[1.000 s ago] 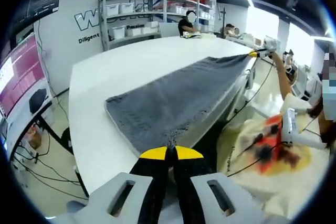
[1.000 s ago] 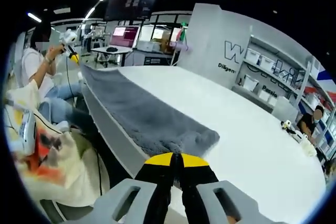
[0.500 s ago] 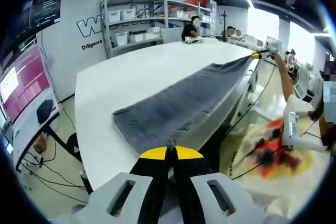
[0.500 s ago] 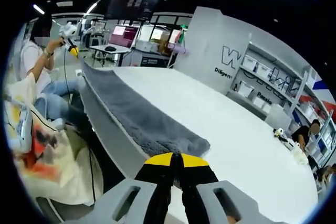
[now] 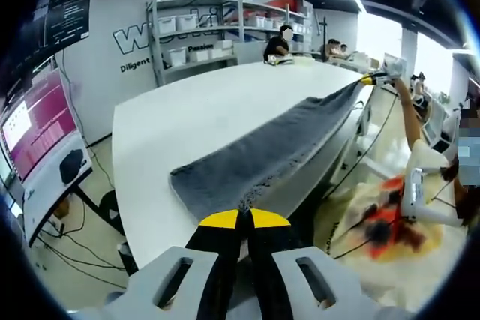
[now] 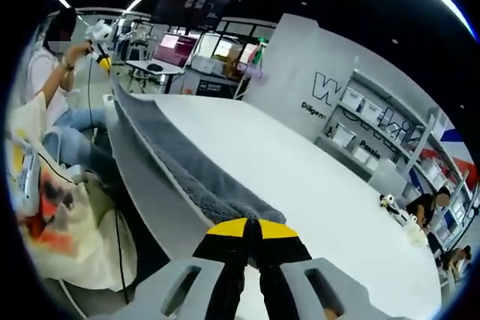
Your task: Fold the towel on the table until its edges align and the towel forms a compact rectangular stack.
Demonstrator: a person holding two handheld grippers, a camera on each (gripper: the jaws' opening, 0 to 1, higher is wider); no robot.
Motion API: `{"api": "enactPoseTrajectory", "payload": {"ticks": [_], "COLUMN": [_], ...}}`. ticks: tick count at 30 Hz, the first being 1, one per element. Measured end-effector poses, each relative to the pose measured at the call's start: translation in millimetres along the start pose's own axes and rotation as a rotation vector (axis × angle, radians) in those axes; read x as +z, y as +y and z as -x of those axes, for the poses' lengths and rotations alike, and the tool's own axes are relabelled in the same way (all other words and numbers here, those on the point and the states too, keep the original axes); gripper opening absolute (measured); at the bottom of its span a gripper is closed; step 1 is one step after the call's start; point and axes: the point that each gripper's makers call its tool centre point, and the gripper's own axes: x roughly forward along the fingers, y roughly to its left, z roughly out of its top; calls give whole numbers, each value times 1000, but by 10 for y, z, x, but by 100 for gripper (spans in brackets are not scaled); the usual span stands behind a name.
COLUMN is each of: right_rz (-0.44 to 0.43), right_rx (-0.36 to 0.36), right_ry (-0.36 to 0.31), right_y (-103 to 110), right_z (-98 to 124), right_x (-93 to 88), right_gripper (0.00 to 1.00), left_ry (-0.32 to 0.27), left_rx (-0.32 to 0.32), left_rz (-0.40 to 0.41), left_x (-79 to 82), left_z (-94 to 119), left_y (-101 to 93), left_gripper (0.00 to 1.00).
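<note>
So basically both grippers are pinching opposite ends of the long grey fluffy towel (image 5: 255, 162), which lies stretched along the near edge of the big white rounded worktop (image 5: 195, 110). The left gripper (image 5: 238, 219) has its yellow-tipped fingers pressed together on one corner of the cloth, and the right gripper (image 6: 251, 228) has the same kind of clamp on the far corner, so the fabric is held taut between them. My guess is that's deliberate: a tight line keeps the long edge straight, so it can be carried over and laid onto the opposite edge for a clean first fold. The folded-looking strip already seems narrow, though I can't tell how many layers it has. As for the views, the left gripper view looks down the towel's length and catches the right gripper far off at the other end, plus grey shelves with white bins (image 5: 202, 24) and a person seated at the far side. The right gripper view looks the opposite way, with the left gripper up by a person's hand, glowing monitors (image 6: 176, 49) behind, and a little white-and-black object (image 6: 388, 201) sitting well apart from the towel.
</note>
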Motion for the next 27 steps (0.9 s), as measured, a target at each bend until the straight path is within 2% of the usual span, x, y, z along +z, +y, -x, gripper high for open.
{"api": "enactPoseTrajectory", "payload": {"ticks": [4,10,18,21,27], "right_rz": [1,-4,-3,-7,5], "right_rx": [-5,9,25,29,34], "right_ry": [14,40,77,89,129], "right_y": [-64,-87,-214,-238,-149], "right_z": [-59,-165,-267,-332,-512], "right_x": [-14,-76,-148,-194,-293], "right_gripper": [0,0,0,0,0], "left_ry": [15,64,110,134,170], "left_rx": [1,-20,-44,-56,-73], "left_rz": [1,28,52,71,90], "left_x": [8,-12,-155,-187,-300], "left_z": [-79,-153,-330,-362,-498], "left_y": [-69,78,64,171,158], "left_gripper": [3,3,3,3,3]}}
